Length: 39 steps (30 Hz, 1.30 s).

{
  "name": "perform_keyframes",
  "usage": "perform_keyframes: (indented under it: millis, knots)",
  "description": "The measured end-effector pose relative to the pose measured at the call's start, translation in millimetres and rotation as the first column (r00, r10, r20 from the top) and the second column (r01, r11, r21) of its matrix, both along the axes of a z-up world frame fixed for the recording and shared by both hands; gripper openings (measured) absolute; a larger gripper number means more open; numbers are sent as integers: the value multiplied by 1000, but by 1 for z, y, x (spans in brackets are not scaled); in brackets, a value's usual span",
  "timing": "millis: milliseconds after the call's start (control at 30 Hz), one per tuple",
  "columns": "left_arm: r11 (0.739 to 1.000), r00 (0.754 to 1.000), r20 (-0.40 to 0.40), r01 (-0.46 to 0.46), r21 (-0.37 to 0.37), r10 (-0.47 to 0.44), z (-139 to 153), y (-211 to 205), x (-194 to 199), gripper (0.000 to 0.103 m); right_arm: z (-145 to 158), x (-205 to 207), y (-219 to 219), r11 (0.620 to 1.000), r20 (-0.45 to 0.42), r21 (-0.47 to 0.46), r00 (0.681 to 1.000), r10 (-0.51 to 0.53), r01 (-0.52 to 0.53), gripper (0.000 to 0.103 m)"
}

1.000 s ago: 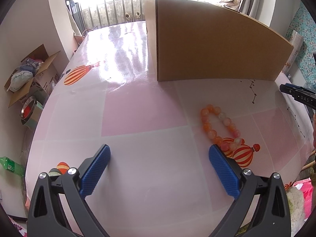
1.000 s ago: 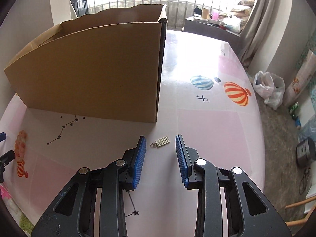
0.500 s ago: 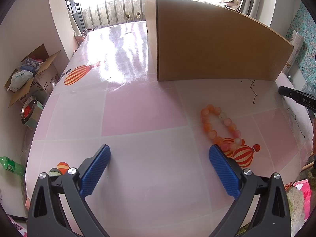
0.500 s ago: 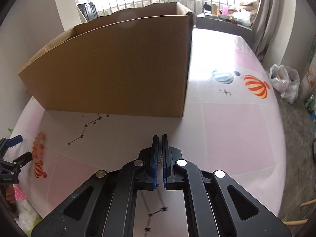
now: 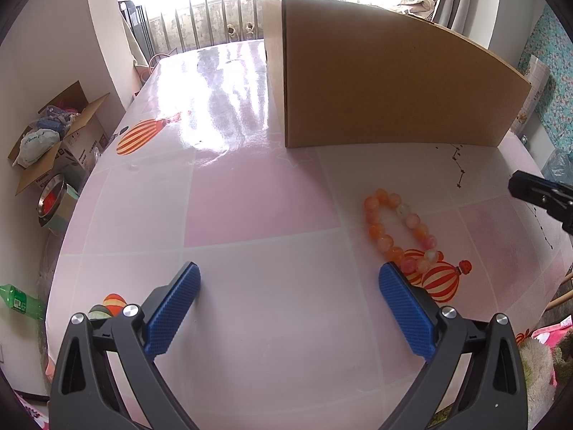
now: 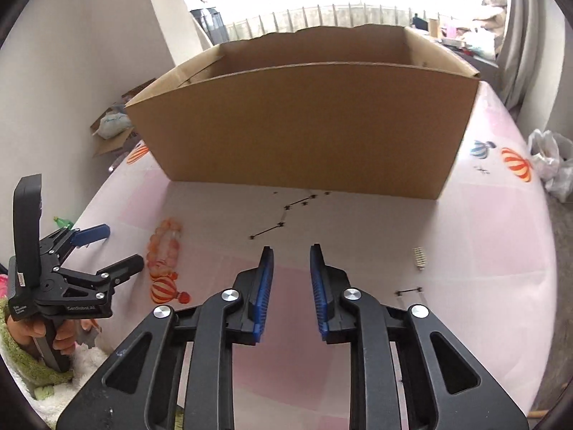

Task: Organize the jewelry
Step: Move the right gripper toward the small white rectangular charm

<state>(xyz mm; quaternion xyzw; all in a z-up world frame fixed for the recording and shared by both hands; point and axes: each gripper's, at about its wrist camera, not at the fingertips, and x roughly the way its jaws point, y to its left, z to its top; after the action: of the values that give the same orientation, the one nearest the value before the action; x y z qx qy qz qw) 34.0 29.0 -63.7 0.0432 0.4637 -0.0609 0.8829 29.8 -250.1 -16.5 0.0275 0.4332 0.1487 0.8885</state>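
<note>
An orange bead bracelet [image 5: 400,228] lies on the pink table, just ahead and right of my open left gripper [image 5: 289,272]; it also shows in the right wrist view [image 6: 164,247]. A small silver charm [image 6: 419,258] lies on the table right of my right gripper [image 6: 292,256], which is open and empty. The left gripper shows in the right wrist view [image 6: 107,251], open beside the bracelet. A large open cardboard box [image 6: 304,122] stands behind; it also shows in the left wrist view [image 5: 390,82].
The pink table [image 5: 250,208] has balloon prints. An open carton [image 5: 57,136] and a metal bowl [image 5: 53,200] are on the floor to the left. A green bottle [image 5: 19,302] lies below. A plastic bag [image 6: 549,157] sits right.
My right gripper closed, then reopened without the charm, which lies on the table to its right. It swung left toward the box. The left gripper held still.
</note>
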Motion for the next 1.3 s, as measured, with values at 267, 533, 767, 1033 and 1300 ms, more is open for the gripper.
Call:
perform_keyframes:
  millis: [267,533,767,1033,1300]
  knots:
    - [1000,1000,5,0,0,0,-1,-1,-2,98,-14,17,-48,985,-19,-96,989,-148,146,25]
    - [1000,1000,10,-2,-1,2,-1,0,-2,98,-18,9,-20,989,-36,-116,994,-100,96,3]
    - [1000,1000,11,-2,-1,2,-1,0,-2,98,-19,-4,28,999,-46,-37,999,14,-16,3]
    - [1000,1000,12,0,-1,0,-1,-1,-3,98,-13,-6,57,994,-30,74,996,82,-79,5]
    - [1000,1000,7,-1,2,1,-1,-1,-2,98,7,-22,10,991,4,-4,991,-136,136,55]
